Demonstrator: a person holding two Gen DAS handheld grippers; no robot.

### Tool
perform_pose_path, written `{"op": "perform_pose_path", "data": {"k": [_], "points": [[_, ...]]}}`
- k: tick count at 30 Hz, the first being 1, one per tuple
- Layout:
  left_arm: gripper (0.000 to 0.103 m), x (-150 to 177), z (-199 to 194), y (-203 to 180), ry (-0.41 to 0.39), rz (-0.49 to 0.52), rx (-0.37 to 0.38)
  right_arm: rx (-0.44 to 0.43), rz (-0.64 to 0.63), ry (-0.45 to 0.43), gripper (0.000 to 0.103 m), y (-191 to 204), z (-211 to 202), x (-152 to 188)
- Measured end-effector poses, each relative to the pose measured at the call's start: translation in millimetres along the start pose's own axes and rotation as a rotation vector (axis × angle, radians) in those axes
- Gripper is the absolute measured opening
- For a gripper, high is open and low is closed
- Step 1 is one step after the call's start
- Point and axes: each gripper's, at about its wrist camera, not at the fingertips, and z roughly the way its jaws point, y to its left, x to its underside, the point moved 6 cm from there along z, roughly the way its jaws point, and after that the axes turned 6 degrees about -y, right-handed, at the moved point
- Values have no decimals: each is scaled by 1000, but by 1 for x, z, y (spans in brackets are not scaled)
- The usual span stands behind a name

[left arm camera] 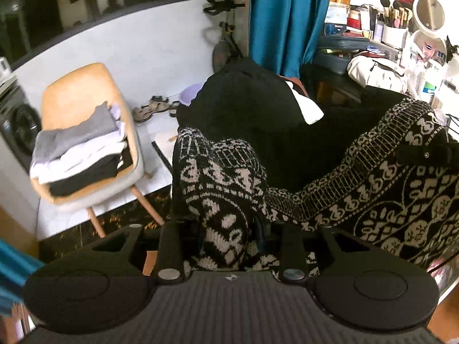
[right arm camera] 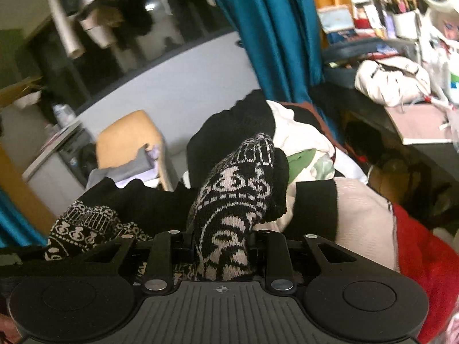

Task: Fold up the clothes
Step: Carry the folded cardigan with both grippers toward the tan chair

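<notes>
- While both grippers clamp the one patterned black-and-white sweater (left arm camera: 387, 200), it hangs slung between them above a heap of clothes.
- Left gripper (left arm camera: 229, 226): two fingers closed on a bunched fold of the knit, which fills the gap between them.
- Right gripper (right arm camera: 222, 235): two fingers likewise closed on another fold of the sweater (right arm camera: 229, 200), which rises in a hump ahead of them.
- Just beyond, one black garment (left arm camera: 246, 100) lies mounded on the heap, with white cloth (left arm camera: 311, 109) showing at its edge.
- Right wrist view: one red garment (right arm camera: 421, 261) and one pale pink one (right arm camera: 361, 215) lie to the right.
- Farther left stands one chair (left arm camera: 77, 86) bearing one stack of folded clothes (left arm camera: 80, 149), grey on top, white and black below.
- One pair of sandals (left arm camera: 152, 109) sits on the floor.
- Far back hangs one teal curtain (left arm camera: 287, 14); one round mirror (left arm camera: 430, 13) stands on the cluttered desk.
</notes>
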Motion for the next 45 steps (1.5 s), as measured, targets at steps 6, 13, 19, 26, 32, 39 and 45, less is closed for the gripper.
{"op": "perform_pose_path", "data": {"k": [6, 13, 19, 26, 32, 39, 45], "points": [[32, -26, 34, 81, -26, -76, -16, 23, 43, 2, 24, 44, 72, -32], [32, -31, 66, 178, -11, -168, -34, -2, -8, 32, 24, 113, 151, -52], [32, -37, 100, 288, -16, -203, -42, -11, -30, 51, 24, 194, 232, -53], [32, -65, 138, 426, -11, -213, -59, -12, -1, 68, 24, 307, 336, -57], [32, -97, 172, 522, -34, -189, -95, -70, -27, 74, 24, 401, 415, -70], [32, -131, 228, 615, -37, -253, -158, -147, -60, 77, 24, 472, 518, -104], [32, -136, 271, 659, 10, -313, -186, -204, -89, 124, 24, 505, 611, -124]]}}
